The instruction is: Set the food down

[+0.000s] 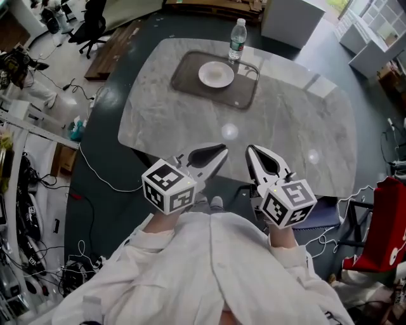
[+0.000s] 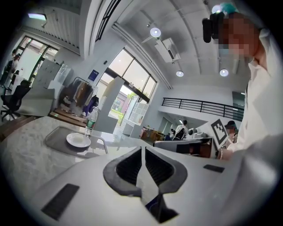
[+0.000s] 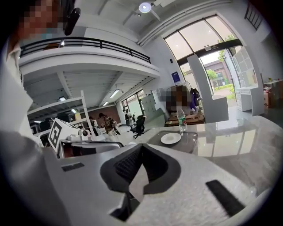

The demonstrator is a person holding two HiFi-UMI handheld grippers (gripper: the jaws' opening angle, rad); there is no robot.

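A white plate (image 1: 216,74) lies empty on a dark grey tray (image 1: 188,89) at the far side of the marble table (image 1: 285,127), with a water bottle (image 1: 237,39) standing just behind it. No food shows in any view. My left gripper (image 1: 223,152) and right gripper (image 1: 249,149) hover side by side over the table's near edge, both shut with nothing between the jaws. The left gripper view shows its jaws (image 2: 143,150) closed, with the plate (image 2: 78,140) and bottle (image 2: 90,121) ahead at the left. The right gripper view shows its jaws (image 3: 140,146) closed, with the plate (image 3: 170,138) ahead.
A black office chair (image 1: 89,28) and wooden boards (image 1: 117,47) stand on the floor at the far left. Behind the table is a white cabinet (image 1: 292,19). A red object (image 1: 387,222) stands at the right, and cables trail over the floor at the left.
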